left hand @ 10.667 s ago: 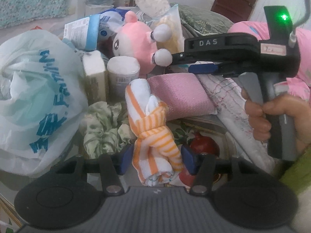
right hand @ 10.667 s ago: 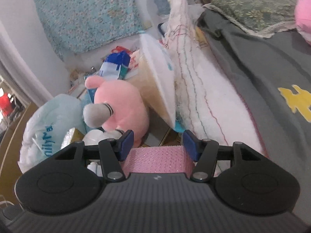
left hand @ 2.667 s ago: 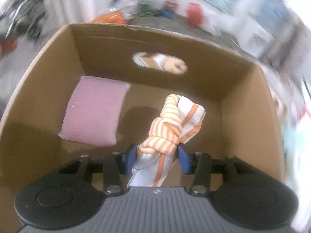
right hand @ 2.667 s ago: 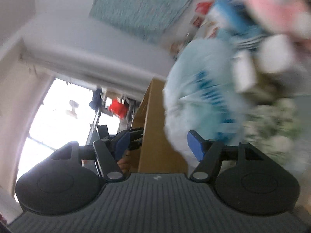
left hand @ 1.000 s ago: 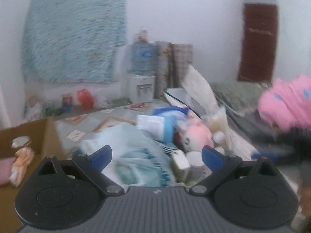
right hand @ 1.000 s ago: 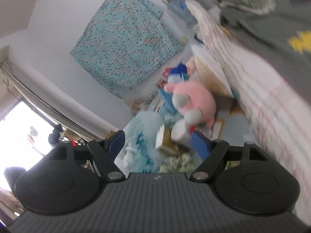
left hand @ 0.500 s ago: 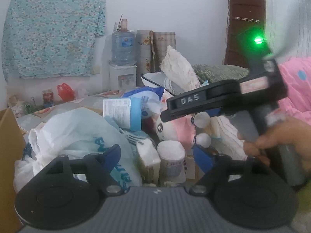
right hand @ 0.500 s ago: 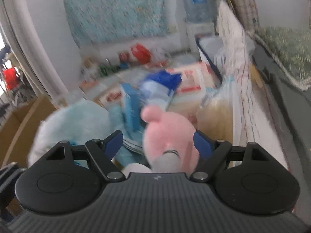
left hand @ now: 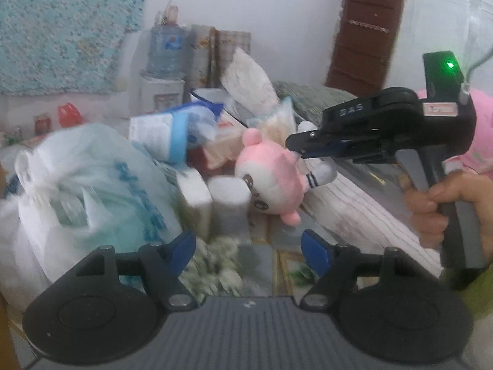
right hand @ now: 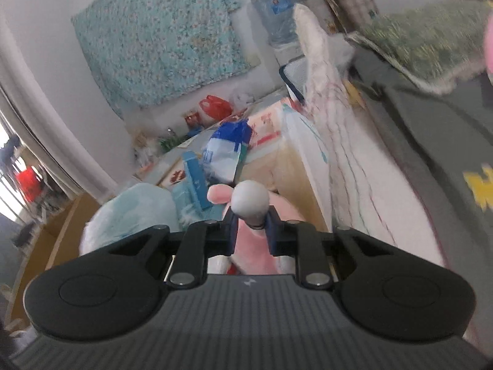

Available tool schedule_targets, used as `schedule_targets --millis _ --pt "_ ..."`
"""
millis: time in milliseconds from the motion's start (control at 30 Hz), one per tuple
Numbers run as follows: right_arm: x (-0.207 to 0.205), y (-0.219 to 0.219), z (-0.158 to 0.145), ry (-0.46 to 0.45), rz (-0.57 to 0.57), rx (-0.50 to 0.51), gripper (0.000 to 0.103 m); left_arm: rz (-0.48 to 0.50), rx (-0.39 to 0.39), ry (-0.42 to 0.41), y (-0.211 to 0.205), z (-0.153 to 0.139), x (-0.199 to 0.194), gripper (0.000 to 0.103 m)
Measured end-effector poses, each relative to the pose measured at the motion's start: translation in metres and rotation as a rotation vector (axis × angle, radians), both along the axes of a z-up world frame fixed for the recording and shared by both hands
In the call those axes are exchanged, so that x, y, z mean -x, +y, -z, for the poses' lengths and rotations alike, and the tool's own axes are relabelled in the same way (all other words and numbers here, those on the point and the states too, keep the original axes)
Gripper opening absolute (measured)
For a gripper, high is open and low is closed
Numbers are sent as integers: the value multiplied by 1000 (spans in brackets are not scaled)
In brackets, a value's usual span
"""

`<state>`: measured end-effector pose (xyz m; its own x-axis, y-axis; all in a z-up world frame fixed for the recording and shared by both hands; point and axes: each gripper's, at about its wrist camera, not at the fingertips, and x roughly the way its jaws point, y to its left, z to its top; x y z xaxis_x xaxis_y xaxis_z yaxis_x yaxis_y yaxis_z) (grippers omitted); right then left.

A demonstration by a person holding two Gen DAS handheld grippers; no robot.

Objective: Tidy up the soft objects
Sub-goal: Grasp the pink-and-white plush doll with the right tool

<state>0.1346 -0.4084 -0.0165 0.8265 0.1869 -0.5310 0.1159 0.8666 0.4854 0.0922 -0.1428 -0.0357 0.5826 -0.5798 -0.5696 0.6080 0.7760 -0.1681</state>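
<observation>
The pink plush toy (left hand: 271, 178) sits in the middle of the heap, tipped with its face turned down toward the floor, wedged between a white tissue roll (left hand: 229, 203) on one side and the striped white mattress edge (left hand: 363, 212) on the other. One of its grey-tipped limbs sticks out toward the right gripper (right hand: 251, 226), and that gripper's jaws are closing hard on the limb just under its rounded end, the blue pads pressing it from both sides. So the toy hangs straight ahead of the right gripper, its body running away and down from the pinched limb, and the right hand (left hand: 446, 206) is plainly the nearer one. The left gripper (left hand: 248, 248) hovers lower and further back, its jaws narrowing with nothing between them; a pale green scrunchie (left hand: 215, 262) lies just beyond its tips, blurred. A big white plastic bag with blue print (left hand: 86, 191) bulges to the left. I would guess the toy comes up limb first, dragging clear of the roll.
</observation>
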Motion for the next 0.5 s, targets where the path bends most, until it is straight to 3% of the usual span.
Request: schedule_targets --millis 233,300,367,433,500 --pt "38 -6 11 27 -1 -64 19 14 -23 30 -7 12 12 75" --pt "42 -5 11 29 -16 -88 19 10 -25 47 -8 17 13 66" --pt "45 1 6 18 -22 -46 20 6 -33 61 -10 21 12 62" --pt "45 9 -5 -6 -28 47 29 -4 -39 69 -11 24 13 60" --pt "43 15 -13 -25 -32 99 57 -6 -37 70 -10 24 13 59"
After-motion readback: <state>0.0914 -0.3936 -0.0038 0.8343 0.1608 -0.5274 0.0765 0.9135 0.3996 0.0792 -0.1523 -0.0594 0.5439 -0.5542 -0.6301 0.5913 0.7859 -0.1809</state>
